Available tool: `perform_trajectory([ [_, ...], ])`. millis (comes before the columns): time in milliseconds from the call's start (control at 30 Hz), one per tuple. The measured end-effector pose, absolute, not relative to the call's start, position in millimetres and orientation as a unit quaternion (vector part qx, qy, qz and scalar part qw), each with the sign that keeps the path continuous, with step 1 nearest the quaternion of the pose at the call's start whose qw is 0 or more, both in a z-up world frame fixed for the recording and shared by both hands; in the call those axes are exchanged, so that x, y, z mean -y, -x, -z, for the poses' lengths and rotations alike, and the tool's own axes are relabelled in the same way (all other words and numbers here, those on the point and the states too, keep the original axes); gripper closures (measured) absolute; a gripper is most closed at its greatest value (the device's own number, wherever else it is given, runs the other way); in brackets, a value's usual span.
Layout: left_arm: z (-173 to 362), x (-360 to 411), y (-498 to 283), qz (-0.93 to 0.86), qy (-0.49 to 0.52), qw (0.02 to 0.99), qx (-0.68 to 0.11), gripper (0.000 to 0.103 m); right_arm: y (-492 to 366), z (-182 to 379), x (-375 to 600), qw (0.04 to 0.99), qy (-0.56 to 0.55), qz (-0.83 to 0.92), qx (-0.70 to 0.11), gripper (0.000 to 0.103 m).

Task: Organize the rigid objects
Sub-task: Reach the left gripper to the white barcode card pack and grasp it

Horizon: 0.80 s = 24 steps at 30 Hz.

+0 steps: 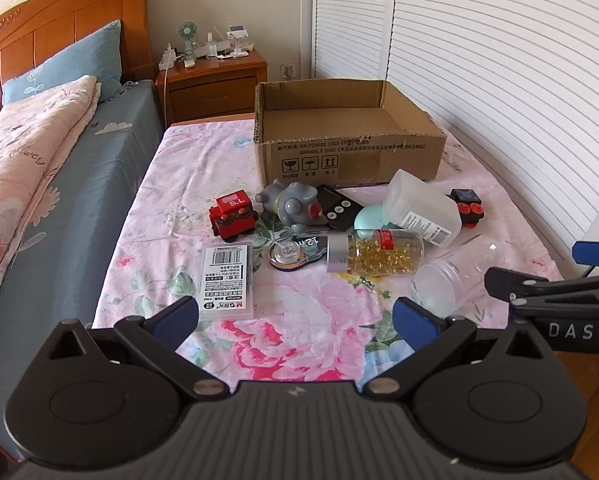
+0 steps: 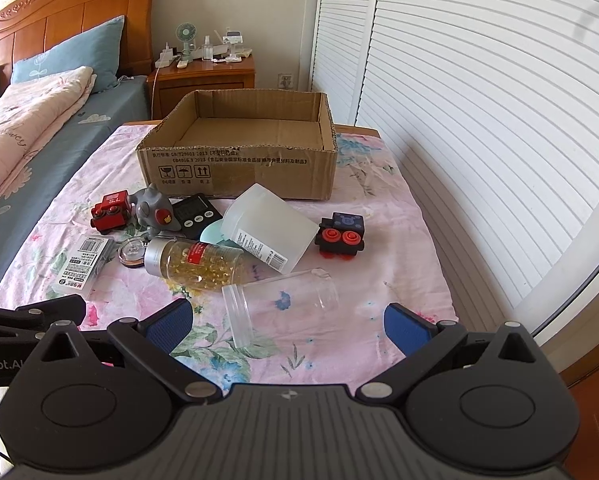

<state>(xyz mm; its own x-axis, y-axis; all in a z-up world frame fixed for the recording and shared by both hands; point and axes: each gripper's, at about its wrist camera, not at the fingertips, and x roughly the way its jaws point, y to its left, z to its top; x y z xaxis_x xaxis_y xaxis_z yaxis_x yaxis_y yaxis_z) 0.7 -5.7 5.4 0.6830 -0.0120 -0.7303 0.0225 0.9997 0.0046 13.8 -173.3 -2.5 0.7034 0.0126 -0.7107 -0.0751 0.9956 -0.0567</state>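
An empty cardboard box (image 1: 351, 156) (image 2: 239, 168) stands at the back of a floral-covered table (image 1: 291, 320). In front lie a red toy train (image 1: 232, 214) (image 2: 109, 210), a grey elephant figure (image 1: 293, 204) (image 2: 155, 210), a black timer (image 1: 339, 210) (image 2: 193, 212), a capsule bottle (image 1: 373, 256) (image 2: 193, 260), a frosted container (image 1: 423, 210) (image 2: 269, 232), a clear jar (image 1: 455, 276) (image 2: 279, 300), a black toy car (image 1: 467, 204) (image 2: 341, 234), a flat labelled case (image 1: 227, 280) (image 2: 83, 262) and a tape dispenser (image 1: 295, 254). My left gripper (image 1: 295, 322) is open above the table's near edge. My right gripper (image 2: 287, 326) is open just short of the clear jar.
A bed (image 1: 39, 152) with blue sheet and pink quilt lies to the left. A wooden nightstand (image 1: 215, 80) with small items stands behind. White louvred doors (image 1: 499, 80) run along the right. A round mint object (image 1: 369, 218) lies by the frosted container.
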Motion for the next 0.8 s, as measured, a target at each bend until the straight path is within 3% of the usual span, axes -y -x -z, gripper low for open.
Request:
perform_trajectory([
  [800,-6.9,5.6,-0.2,0.014,-0.007,0.918,-0.396,0.001,-14.7,1.6,172.9,0.922,0.042,-0.026,-0.383,0.0],
])
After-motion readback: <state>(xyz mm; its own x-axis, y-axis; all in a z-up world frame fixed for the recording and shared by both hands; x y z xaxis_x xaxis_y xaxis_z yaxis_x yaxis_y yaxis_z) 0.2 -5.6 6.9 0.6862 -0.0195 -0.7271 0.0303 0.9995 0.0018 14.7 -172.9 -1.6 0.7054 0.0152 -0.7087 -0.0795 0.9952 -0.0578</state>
